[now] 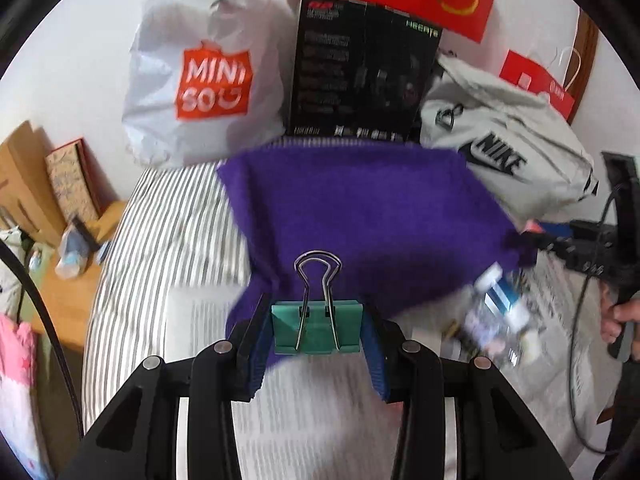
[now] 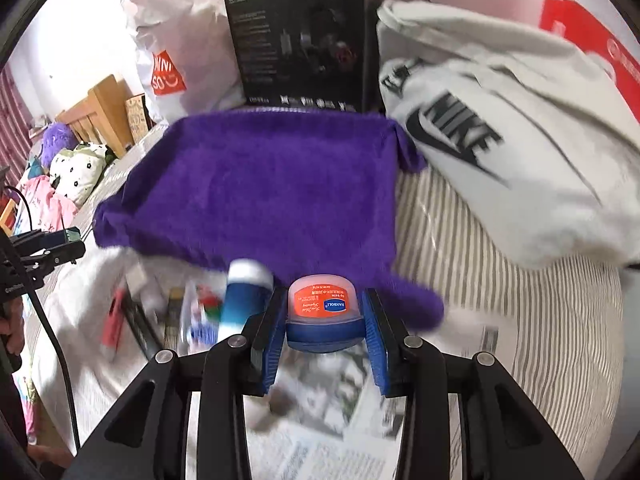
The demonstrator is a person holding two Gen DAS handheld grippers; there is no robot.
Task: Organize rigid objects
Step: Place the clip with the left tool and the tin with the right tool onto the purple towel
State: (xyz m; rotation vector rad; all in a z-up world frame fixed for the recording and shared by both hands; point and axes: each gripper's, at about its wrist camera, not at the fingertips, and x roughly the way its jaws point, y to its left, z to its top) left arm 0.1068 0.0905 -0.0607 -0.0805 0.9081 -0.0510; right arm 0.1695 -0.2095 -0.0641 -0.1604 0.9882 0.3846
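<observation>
Clip [image 1: 317, 328] clamped in left gripper [image 1: 318, 330], jar [image 2: 322, 312] in right gripper [image 2: 324, 316]; towel [image 2: 264, 188] at 12, bottle [image 2: 244, 296] at 10.

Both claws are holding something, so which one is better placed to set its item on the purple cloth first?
Probably the left claw. Its green binder clip already sits over the purple cloth's near edge, while the right claw holds its small jar just short of the cloth, above the newspaper.

Clip [image 1: 317, 330] showing teal with silver wire handles. Jar [image 2: 322, 314] showing an orange label over a blue lid. Towel [image 1: 360, 208] showing solid purple. Bedsheet [image 1: 168, 216] showing grey and white stripes. Box [image 1: 360, 72] showing black.
</observation>
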